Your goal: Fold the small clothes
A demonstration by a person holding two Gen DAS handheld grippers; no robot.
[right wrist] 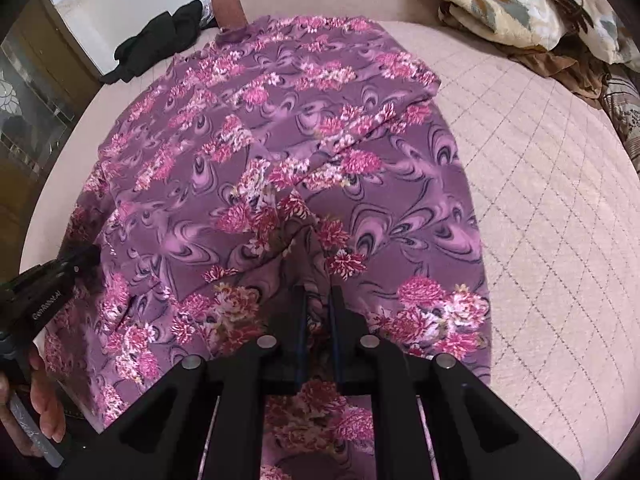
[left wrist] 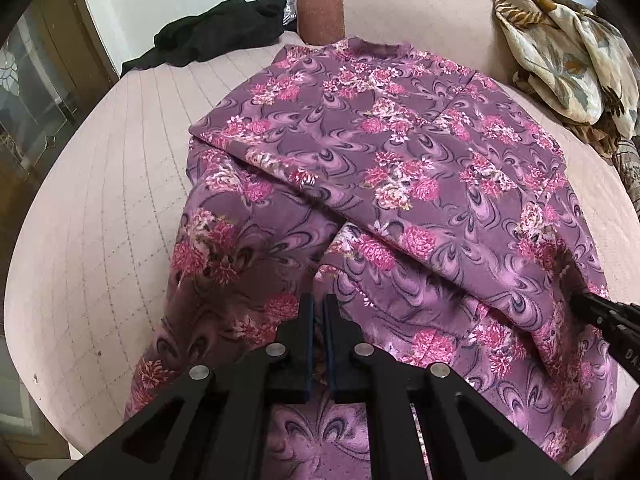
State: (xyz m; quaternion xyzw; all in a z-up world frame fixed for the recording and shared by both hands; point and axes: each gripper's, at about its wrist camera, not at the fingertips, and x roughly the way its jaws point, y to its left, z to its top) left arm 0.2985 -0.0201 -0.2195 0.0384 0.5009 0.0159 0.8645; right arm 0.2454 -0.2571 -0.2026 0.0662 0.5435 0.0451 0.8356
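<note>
A purple garment with pink flowers (left wrist: 400, 168) lies spread on a pink quilted sofa seat (left wrist: 100, 208), partly folded over itself. My left gripper (left wrist: 319, 304) is shut on the garment's near edge, with cloth pinched between its narrow jaws. My right gripper (right wrist: 318, 294) is shut on the garment (right wrist: 280, 140) at its near edge too, the cloth bunched up at the fingertips. The right gripper also shows at the right edge of the left wrist view (left wrist: 600, 312). The left gripper shows at the left edge of the right wrist view (right wrist: 76, 264).
A black garment (left wrist: 216, 36) lies at the far left of the seat. A beige flowered cloth (left wrist: 568, 60) is heaped at the far right against the sofa back (left wrist: 420, 4). A glass cabinet (left wrist: 28, 92) stands to the left.
</note>
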